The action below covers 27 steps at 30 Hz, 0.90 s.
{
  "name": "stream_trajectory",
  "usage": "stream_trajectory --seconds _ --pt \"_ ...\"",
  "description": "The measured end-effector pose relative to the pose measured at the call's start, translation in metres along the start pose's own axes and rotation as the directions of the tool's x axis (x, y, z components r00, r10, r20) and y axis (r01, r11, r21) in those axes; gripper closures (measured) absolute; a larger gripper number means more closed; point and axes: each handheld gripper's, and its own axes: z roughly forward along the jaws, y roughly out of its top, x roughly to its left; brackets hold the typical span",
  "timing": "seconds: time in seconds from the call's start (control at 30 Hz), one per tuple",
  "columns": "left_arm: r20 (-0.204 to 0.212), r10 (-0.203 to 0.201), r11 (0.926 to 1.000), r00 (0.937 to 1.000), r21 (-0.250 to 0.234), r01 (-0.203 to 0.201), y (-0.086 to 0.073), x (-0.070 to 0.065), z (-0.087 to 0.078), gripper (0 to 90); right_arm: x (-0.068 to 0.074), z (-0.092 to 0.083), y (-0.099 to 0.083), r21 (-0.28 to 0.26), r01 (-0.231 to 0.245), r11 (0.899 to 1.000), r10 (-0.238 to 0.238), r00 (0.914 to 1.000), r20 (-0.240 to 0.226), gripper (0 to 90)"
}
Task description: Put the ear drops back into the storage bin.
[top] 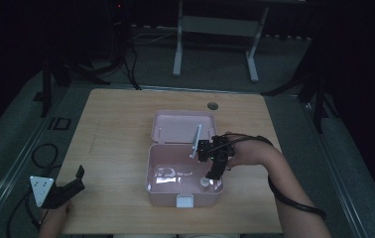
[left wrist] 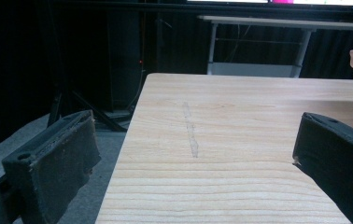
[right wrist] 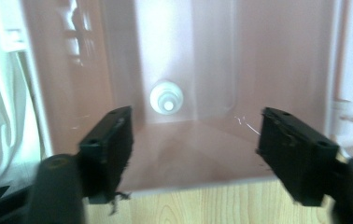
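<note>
Two hand-held grippers are at work over a wooden counter [top: 116,148]. Nearest us, at the front left corner of the counter, we see the left hand-held gripper [top: 76,179] resting low; in its own view its jaws stand spread wide with bare wood between them and nothing held. A grey three-cornered plate sits on top of it, and a dark cable trails off behind it toward the floor.

Farther along, to the right, we find the right hand-held gripper [top: 214,174] pointing down into an open pink box [top: 151,171]. In the right gripper view [right wrist: 194,135] its jaws are spread apart with no thing between the pads. Directly beyond and between those jaws, apart from them, a small white round object [right wrist: 166,99] lies on the floor of the box; in the high view the same object [top: 205,182] sits near the box's front right corner, just beneath the gripper tips. We cannot tell what kind of object it is.

Beyond the right hand-held gripper, the box's lid [top: 183,126] lies hinged back flat on the counter. A white latch [top: 185,201] shows on the box's near wall.
</note>
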Motion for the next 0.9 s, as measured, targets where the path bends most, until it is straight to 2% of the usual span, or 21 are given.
stream_trajectory --seconds 0.03,0.1,0.2,0.3,0.47,0.63,0.7,0.9 --pt "0.0 0.001 1.0 1.0 0.002 -0.001 0.0 0.0 0.0 0.4 0.0 -0.003 -0.004 -0.014 0.001 1.0 -0.001 1.0 -0.007 19.2" --pt "-0.001 0.002 1.0 1.0 0.002 -0.002 0.0 0.0 0.0 0.4 -0.002 -0.009 -0.01 -0.038 -0.028 0.999 0.027 0.9995 -0.017 19.4" --pt "-0.001 0.003 1.0 1.0 0.003 -0.003 0.0 0.0 0.0 0.4 -0.004 -0.016 -0.022 -0.071 -0.041 0.997 0.04 0.9992 -0.003 17.6" --pt "-0.002 0.002 1.0 1.0 0.002 -0.002 0.0 0.0 0.0 0.4 -0.004 -0.018 -0.033 -0.074 -0.044 0.996 0.044 0.999 0.005 15.9" --pt "-0.002 0.0 1.0 1.0 0.001 0.0 0.0 0.0 0.0 0.4 -0.008 -0.018 -0.051 -0.079 -0.082 0.993 0.084 0.9963 0.019 14.0" --pt "-0.002 0.001 1.0 1.0 0.001 -0.001 0.0 0.0 0.0 0.4 -0.011 -0.013 -0.069 -0.077 -0.12 0.99 0.123 0.9919 0.033 14.2" --pt "-0.002 0.003 1.0 1.0 0.002 -0.003 0.0 0.0 0.0 0.4 -0.012 -0.01 -0.077 -0.077 -0.147 0.986 0.149 0.9887 0.017 14.5" --pt "-0.003 0.002 1.0 1.0 0.0 -0.002 0.0 -0.001 0.0 0.4 -0.013 0.009 -0.099 -0.071 -0.193 0.979 0.195 0.9806 0.023 14.6"
